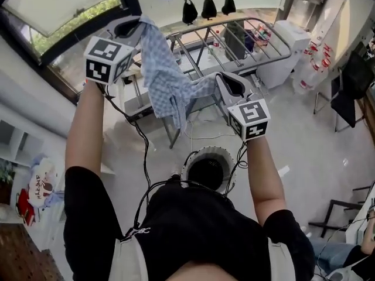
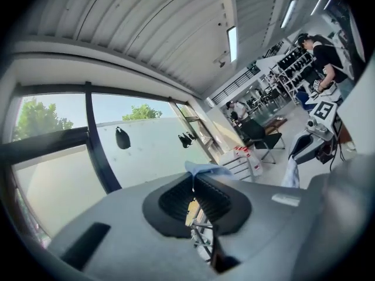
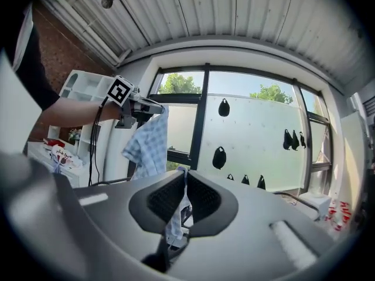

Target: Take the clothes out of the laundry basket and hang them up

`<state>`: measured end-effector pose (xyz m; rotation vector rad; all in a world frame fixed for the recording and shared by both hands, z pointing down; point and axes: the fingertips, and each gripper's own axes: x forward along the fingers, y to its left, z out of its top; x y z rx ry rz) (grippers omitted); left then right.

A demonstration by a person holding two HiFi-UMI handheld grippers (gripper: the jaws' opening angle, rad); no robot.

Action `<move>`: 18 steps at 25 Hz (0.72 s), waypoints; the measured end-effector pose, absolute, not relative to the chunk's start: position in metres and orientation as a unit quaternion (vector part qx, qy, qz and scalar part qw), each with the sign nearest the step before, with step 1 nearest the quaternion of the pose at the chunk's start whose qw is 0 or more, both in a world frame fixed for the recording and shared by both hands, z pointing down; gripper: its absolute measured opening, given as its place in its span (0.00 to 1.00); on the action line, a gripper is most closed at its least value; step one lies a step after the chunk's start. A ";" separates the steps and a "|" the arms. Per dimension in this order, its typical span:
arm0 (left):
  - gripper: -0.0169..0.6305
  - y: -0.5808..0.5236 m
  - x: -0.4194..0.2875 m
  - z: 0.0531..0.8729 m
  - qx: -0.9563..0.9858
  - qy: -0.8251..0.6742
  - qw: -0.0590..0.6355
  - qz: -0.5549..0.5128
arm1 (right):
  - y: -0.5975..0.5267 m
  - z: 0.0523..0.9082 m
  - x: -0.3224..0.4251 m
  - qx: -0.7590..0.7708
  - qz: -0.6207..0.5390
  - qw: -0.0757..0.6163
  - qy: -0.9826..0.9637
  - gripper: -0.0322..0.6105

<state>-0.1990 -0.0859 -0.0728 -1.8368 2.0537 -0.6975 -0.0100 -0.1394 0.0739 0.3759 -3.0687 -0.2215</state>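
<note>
1. Left tongs (image 1: 136, 23): raised high, pressed together on an upper corner of the blue checked cloth (image 1: 167, 78).
2. Cloth: hangs spread between both tongs, in front of the drying rack (image 1: 234, 48), well above the laundry basket (image 1: 222, 153).
3. Right tongs (image 1: 224, 85): held lower, pinching the cloth's other edge.

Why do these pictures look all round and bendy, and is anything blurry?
Head view: a wide lens curves the drying rack; soft, even daylight. Left gripper view: round fisheye with black corners; the left gripper, up close, looks soft. Right gripper view: same bending; the bright window washes out pale.
</note>
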 end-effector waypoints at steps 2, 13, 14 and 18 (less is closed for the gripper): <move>0.05 -0.083 -0.233 -0.071 -0.622 0.728 0.145 -0.248 | -0.139 0.078 -0.045 0.110 -0.072 0.024 -0.991 0.09; 0.05 -0.129 -0.427 -0.050 -0.589 0.754 0.122 -0.263 | -0.181 0.119 -0.213 0.129 -0.088 0.096 -0.983 0.09; 0.05 -0.138 -0.442 -0.044 -0.591 0.753 0.117 -0.264 | -0.189 0.126 -0.223 0.141 -0.088 0.108 -0.980 0.09; 0.05 -0.179 -0.493 -0.003 -0.606 0.742 0.084 -0.274 | -0.233 0.167 -0.246 0.223 -0.070 0.177 -0.956 0.10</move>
